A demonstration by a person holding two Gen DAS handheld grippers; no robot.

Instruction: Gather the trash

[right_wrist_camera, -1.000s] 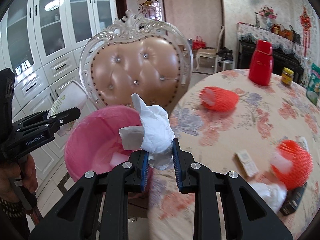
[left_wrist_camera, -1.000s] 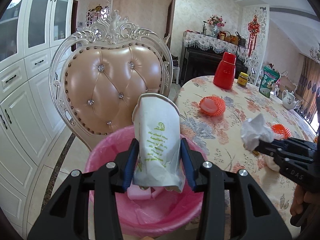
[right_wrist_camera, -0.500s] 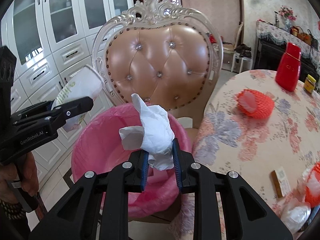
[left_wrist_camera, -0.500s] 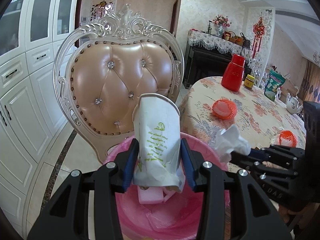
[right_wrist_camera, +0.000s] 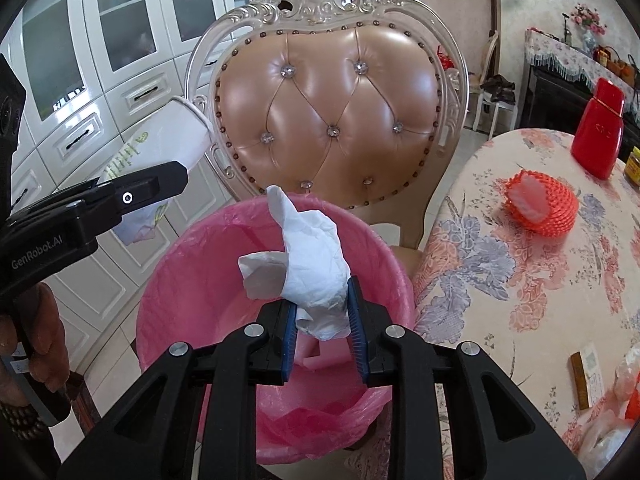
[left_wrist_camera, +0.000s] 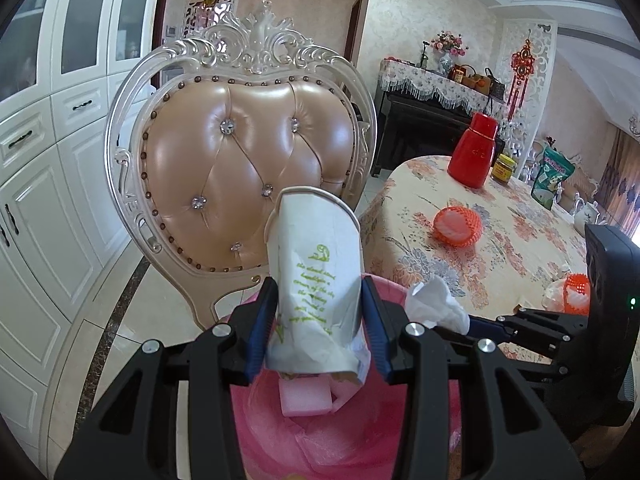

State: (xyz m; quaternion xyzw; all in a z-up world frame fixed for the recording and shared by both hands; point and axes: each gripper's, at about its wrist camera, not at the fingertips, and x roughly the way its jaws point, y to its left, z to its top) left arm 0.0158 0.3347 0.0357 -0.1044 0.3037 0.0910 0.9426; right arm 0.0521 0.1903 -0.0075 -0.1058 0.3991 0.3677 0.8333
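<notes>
Holding both loads over pink-lined round bin [right_wrist_camera: 200, 264]. My left tool [left_wrist_camera: 320, 320] pinching crumpled white paper cup [left_wrist_camera: 316, 280]; right tool [right_wrist_camera: 322, 322] pinching crumpled white tissue [right_wrist_camera: 312, 268]. Next: spreading both, dropping in. Orange foam nets [right_wrist_camera: 540, 208] waiting on bench [right_wrist_camera: 520, 280].
</notes>
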